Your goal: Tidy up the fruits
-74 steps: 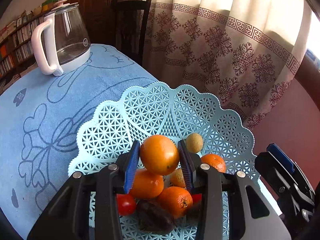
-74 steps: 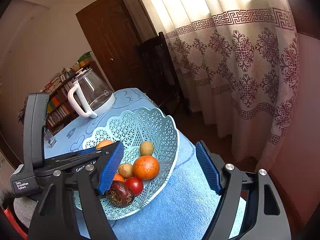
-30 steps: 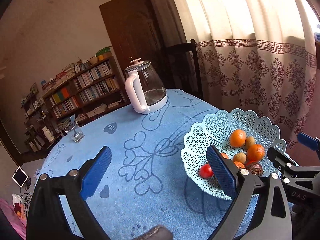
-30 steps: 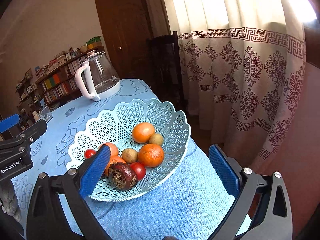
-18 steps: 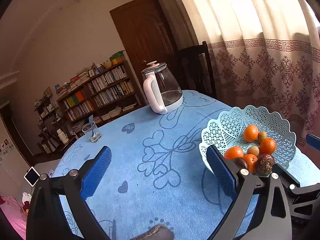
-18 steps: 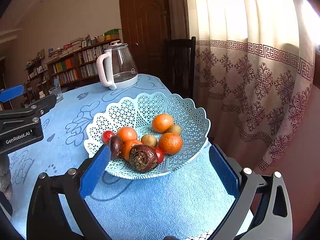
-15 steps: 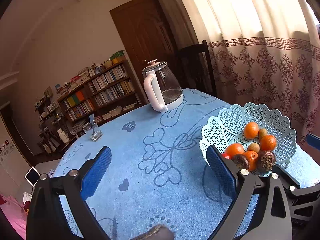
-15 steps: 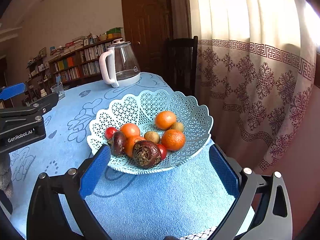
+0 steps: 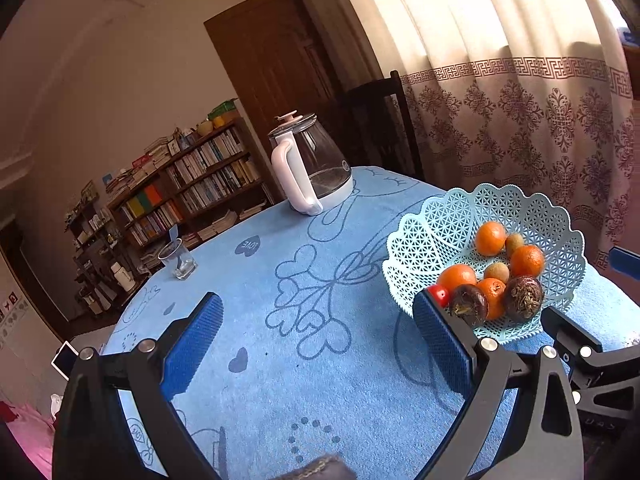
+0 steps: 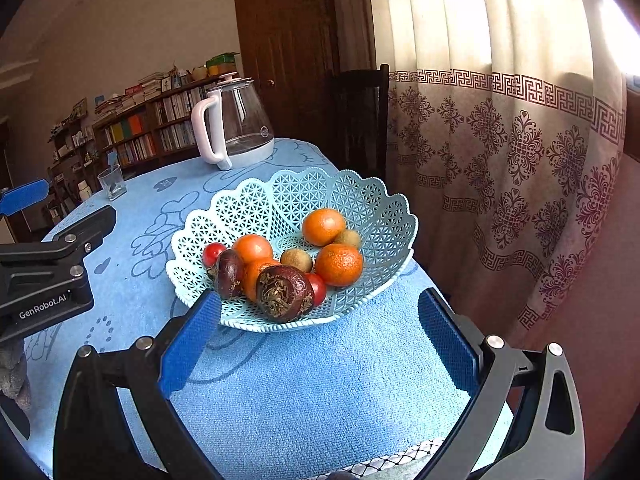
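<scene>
A pale blue lattice basket stands on the blue cloth near the table's right edge. It holds several oranges, small brown kiwis, red tomatoes and two dark purple fruits. The same fruits show in the left wrist view, with an orange at the back. My left gripper is open and empty, left of the basket and back from it. My right gripper is open and empty, just in front of the basket.
A glass kettle with a white handle stands at the far side of the table. A small glass stands at the left. A dark chair, a curtain and bookshelves lie beyond the table.
My left gripper let go of an orange into the basket, opened and pulled back to the left. Both grippers have drawn away from the basket.
</scene>
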Demonstrator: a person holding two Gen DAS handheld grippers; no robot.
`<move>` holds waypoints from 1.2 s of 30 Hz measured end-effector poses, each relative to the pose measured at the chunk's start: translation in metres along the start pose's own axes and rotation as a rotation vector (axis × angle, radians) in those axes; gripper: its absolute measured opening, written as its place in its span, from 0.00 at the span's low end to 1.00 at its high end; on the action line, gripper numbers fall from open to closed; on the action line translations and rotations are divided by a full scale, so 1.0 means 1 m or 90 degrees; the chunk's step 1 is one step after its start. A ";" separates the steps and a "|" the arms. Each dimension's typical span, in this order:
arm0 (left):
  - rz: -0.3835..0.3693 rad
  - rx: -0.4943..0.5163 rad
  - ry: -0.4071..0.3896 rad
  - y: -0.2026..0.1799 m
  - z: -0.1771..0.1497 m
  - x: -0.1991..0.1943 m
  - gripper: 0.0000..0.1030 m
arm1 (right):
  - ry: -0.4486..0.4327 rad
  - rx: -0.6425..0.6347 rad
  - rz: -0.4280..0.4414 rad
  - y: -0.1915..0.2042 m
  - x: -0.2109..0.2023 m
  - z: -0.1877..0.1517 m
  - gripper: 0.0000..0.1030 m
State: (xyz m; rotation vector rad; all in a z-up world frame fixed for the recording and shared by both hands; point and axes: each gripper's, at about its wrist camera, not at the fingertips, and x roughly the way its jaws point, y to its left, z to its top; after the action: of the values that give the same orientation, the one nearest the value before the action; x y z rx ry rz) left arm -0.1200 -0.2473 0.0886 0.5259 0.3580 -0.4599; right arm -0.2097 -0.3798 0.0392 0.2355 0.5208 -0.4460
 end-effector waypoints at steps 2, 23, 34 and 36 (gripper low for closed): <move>-0.002 0.003 0.002 -0.001 -0.001 0.001 0.92 | 0.001 -0.001 -0.001 0.000 0.001 0.000 0.97; -0.010 0.016 0.017 -0.010 -0.007 0.004 0.92 | 0.005 0.007 -0.003 -0.003 0.002 -0.001 0.97; -0.012 0.018 0.018 -0.010 -0.009 0.005 0.92 | 0.005 0.007 -0.003 -0.002 0.003 -0.001 0.97; -0.013 0.020 0.018 -0.012 -0.010 0.006 0.92 | 0.005 0.007 -0.003 -0.002 0.003 -0.001 0.97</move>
State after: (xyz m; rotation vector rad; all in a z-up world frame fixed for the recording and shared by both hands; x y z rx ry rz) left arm -0.1234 -0.2524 0.0730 0.5599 0.3842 -0.4791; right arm -0.2089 -0.3826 0.0369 0.2470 0.5274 -0.4524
